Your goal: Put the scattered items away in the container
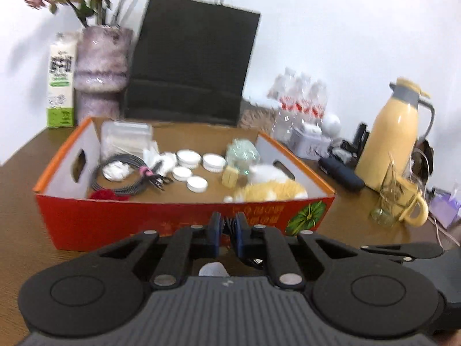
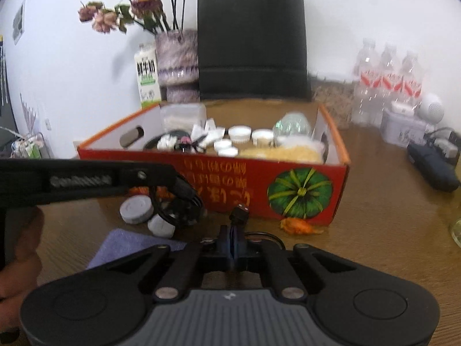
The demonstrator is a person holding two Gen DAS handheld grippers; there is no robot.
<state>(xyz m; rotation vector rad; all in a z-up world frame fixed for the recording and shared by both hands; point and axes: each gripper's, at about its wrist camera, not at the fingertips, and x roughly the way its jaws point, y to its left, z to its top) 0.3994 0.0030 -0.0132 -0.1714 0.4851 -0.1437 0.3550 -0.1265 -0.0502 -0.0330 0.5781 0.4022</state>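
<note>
A red and orange cardboard box (image 1: pixel 161 219) (image 2: pixel 201 178) stands on the wooden table. It holds white lids, a coiled cable, a plush toy and other small items. My left gripper (image 1: pixel 229 227) is shut on a coiled black cable (image 2: pixel 178 210) just in front of the box's near wall. My right gripper (image 2: pixel 234 242) is shut on the same cable's other end, with its plug (image 2: pixel 239 213) sticking up. On the table by the box lie two grey discs (image 2: pixel 137 209), a purple cloth (image 2: pixel 124 245) and an orange scrap (image 2: pixel 298 226).
Behind the box stand a black paper bag (image 1: pixel 190 66), a vase of flowers (image 1: pixel 100 69) and a milk carton (image 1: pixel 60 83). To the right are water bottles (image 1: pixel 299 101), a yellow jug (image 1: pixel 394 132), a glass mug (image 1: pixel 397 201) and a dark pouch (image 1: pixel 341 173).
</note>
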